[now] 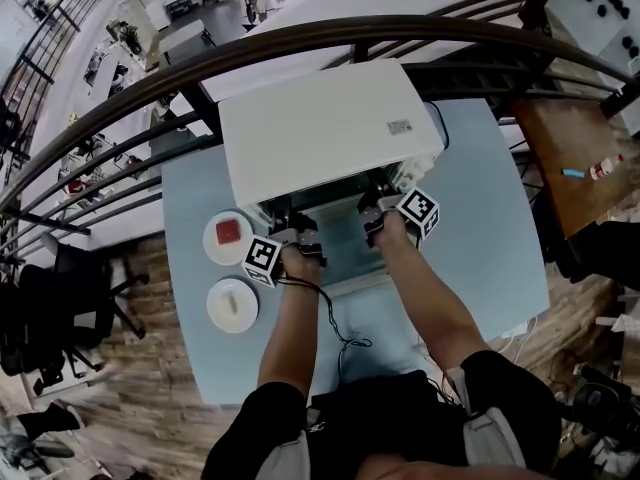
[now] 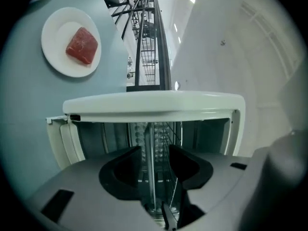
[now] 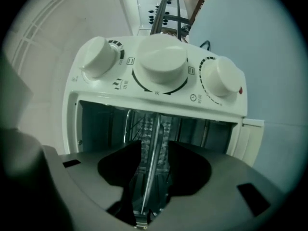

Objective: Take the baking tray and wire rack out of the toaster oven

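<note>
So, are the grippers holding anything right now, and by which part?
Nothing held yet. Left gripper and right gripper each straddle a thin metal edge in the toaster oven, fingers apart.

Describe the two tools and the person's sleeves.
The left tool and right tool have grey bodies with black jaws. Each carries a white cube with black square markers. A thin black cable trails from the left one. The sleeves are short and black.

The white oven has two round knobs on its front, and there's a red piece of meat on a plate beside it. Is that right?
Not quite. The oven has three round knobs, not two; the right gripper view shows all three in a row on its front. The red piece of meat does lie on a plate beside it.
</note>
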A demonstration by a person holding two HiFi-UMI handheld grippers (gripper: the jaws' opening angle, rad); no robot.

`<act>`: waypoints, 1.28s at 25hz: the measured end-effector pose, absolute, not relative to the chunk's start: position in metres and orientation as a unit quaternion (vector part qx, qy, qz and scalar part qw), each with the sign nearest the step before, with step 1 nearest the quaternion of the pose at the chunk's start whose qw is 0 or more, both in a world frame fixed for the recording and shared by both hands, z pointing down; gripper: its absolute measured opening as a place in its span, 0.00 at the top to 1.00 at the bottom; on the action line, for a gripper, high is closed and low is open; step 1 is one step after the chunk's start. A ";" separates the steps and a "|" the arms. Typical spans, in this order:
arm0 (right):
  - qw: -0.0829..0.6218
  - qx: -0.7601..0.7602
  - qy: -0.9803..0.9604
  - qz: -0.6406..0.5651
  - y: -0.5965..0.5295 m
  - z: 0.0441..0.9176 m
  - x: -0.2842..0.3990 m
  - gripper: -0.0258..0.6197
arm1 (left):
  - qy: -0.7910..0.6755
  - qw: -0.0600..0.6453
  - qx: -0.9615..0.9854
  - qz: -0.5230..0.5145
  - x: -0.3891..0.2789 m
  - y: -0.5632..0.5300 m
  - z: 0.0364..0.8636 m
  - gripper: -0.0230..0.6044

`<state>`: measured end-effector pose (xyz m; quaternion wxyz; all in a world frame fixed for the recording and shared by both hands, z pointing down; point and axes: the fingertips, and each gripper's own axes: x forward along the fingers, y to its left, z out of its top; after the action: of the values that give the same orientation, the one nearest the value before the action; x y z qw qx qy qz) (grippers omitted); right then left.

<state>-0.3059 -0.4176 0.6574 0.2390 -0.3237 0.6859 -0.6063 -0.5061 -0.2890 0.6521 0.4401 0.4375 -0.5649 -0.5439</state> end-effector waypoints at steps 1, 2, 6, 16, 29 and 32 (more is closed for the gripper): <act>0.242 -0.324 0.684 -0.608 -0.422 0.658 -0.309 0.71 | -0.562 0.443 0.435 -0.547 -0.507 -0.292 0.653 0.69; 0.244 -0.324 0.681 -0.610 -0.426 0.658 -0.312 0.71 | -0.559 0.445 0.433 -0.549 -0.507 -0.296 0.655 0.69; 0.256 -0.318 0.670 -0.620 -0.437 0.663 -0.322 0.71 | -0.568 0.442 0.433 -0.543 -0.510 -0.308 0.658 0.69; 0.280 -0.306 0.625 -0.661 -0.442 0.674 -0.336 0.82 | -0.540 0.470 0.385 -0.583 -0.516 -0.317 0.670 0.85; 0.258 -0.321 0.630 -0.659 -0.410 0.675 -0.316 0.88 | -0.553 0.477 0.386 -0.563 -0.496 -0.285 0.674 0.86; 0.255 -0.317 0.631 -0.661 -0.398 0.673 -0.310 0.89 | -0.554 0.479 0.384 -0.563 -0.489 -0.271 0.672 0.86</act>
<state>-0.3099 -0.3976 0.6731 0.2548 -0.3174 0.6308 -0.6607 -0.4891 -0.2714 0.6719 0.4788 0.3837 -0.5537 -0.5629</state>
